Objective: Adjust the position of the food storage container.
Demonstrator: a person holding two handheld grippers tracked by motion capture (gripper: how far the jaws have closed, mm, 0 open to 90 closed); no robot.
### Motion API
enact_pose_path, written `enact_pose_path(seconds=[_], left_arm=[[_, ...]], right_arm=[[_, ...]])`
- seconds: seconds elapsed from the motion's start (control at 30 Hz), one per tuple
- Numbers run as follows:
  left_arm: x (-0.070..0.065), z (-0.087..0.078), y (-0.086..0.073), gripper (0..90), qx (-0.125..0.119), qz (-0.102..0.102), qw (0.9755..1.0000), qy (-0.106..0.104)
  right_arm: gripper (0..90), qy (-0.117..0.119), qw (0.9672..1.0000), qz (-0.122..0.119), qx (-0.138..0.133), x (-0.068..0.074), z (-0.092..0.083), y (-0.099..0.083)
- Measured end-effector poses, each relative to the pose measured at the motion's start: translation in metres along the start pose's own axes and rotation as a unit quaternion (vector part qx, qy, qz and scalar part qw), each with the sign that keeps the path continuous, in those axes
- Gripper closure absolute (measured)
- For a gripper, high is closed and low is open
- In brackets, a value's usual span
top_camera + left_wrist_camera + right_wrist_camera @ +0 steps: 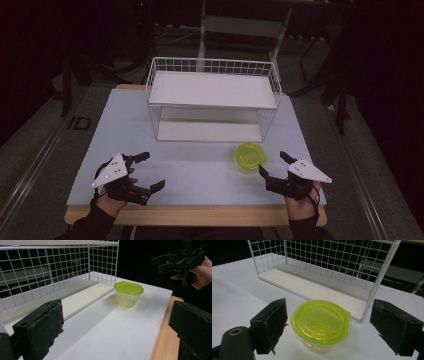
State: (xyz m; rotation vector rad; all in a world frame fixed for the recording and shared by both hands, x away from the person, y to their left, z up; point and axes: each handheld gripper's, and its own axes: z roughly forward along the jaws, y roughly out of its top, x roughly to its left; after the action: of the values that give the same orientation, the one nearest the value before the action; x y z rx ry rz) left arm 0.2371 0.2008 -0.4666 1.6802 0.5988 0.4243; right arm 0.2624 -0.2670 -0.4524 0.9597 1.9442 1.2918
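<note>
My right gripper (271,165) gapes wide, empty, lined up on lidded container (320,323); next: advance, close.

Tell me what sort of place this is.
Probably a lab or workshop set up for recording, not a home: a white-topped table staged with just a wire shelf rack and a green-lidded container, metal frames and cables on a dark floor behind.

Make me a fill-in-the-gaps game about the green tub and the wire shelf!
1. The lid on the tub is ____.
2. The tub stands on the table in front of the white wire ____.
3. The right gripper has its jaws ____ near the tub.
4. The gripper nearest the tub is the ____ one.

Missing words: green; shelf; open; right
</note>
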Motion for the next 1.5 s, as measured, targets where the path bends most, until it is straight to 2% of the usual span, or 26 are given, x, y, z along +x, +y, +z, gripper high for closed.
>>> enact_pose_path(seconds=[0.13, 0.17, 0.27, 0.4, 0.53, 0.7, 0.83, 0.93, 1.0, 1.03, 1.07, 1.1, 1.13, 1.23, 1.3, 1.43, 1.5], left_arm=[[0.000, -0.001, 0.001, 0.4, -0.004, -0.002, 1.0000, -0.004], [-0.001, -0.001, 0.001, 0.4, -0.004, 0.000, 1.0000, -0.007], [-0.001, -0.002, 0.002, 0.4, -0.007, -0.002, 0.9999, -0.012], [-0.002, -0.002, 0.002, 0.4, -0.005, 0.000, 0.9997, -0.024], [-0.006, -0.004, 0.004, 0.4, 0.000, 0.001, 0.9994, -0.035], [-0.009, -0.012, 0.004, 0.4, 0.005, 0.007, 0.9990, -0.044], [-0.008, -0.016, 0.001, 0.4, 0.019, 0.015, 0.9987, -0.045], [-0.007, -0.018, 0.000, 0.4, 0.019, 0.013, 0.9988, -0.043], [-0.005, -0.018, -0.001, 0.4, 0.016, 0.010, 0.9990, -0.041], [-0.005, -0.018, -0.001, 0.4, 0.016, 0.009, 0.9990, -0.041], [-0.005, -0.017, -0.001, 0.4, 0.015, 0.009, 0.9990, -0.040], [-0.005, -0.017, -0.002, 0.4, 0.015, 0.007, 0.9990, -0.041], [-0.005, -0.017, -0.002, 0.4, 0.016, 0.007, 0.9990, -0.041], [-0.006, -0.016, -0.002, 0.4, 0.016, 0.008, 0.9989, -0.043], [-0.006, -0.016, -0.002, 0.4, 0.017, 0.012, 0.9989, -0.043], [-0.006, -0.016, -0.002, 0.4, 0.015, 0.011, 0.9989, -0.044], [-0.006, -0.015, -0.002, 0.4, 0.015, 0.010, 0.9989, -0.043]], right_arm=[[14.0, 0.005, 0.9999, -0.013, -0.005, 0.002, -0.001, 0.001], [14.0, 0.015, 0.9996, -0.019, -0.015, 0.004, -0.003, 0.002], [14.1, 0.026, 0.9988, -0.037, -0.019, 0.009, -0.004, 0.006], [13.9, 0.059, 0.9963, -0.054, -0.030, 0.017, -0.006, 0.012], [13.9, 0.100, 0.9924, -0.057, -0.041, 0.025, -0.011, 0.022], [13.6, 0.127, 0.9884, -0.072, -0.040, 0.028, -0.011, 0.032], [12.7, 0.150, 0.9864, -0.059, -0.032, 0.025, -0.009, 0.039], [11.5, 0.141, 0.9875, -0.064, -0.029, 0.022, -0.008, 0.044], [11.4, 0.125, 0.9895, -0.065, -0.033, 0.021, -0.006, 0.047], [11.1, 0.130, 0.9888, -0.067, -0.031, 0.019, -0.005, 0.048], [11.1, 0.116, 0.9906, -0.067, -0.028, 0.017, -0.003, 0.048], [11.1, 0.112, 0.9913, -0.064, -0.029, 0.016, -0.002, 0.049], [11.4, 0.117, 0.9909, -0.060, -0.026, 0.014, 0.000, 0.049], [15.3, 0.099, 0.9939, -0.049, -0.009, 0.005, 0.006, 0.048], [21.3, 0.082, 0.9957, -0.042, 0.000, -0.002, 0.009, 0.046], [26.0, 0.066, 0.9970, -0.034, 0.023, -0.017, 0.018, 0.040], [33.0, 0.062, 0.9970, -0.025, 0.038, -0.024, 0.022, 0.037]])
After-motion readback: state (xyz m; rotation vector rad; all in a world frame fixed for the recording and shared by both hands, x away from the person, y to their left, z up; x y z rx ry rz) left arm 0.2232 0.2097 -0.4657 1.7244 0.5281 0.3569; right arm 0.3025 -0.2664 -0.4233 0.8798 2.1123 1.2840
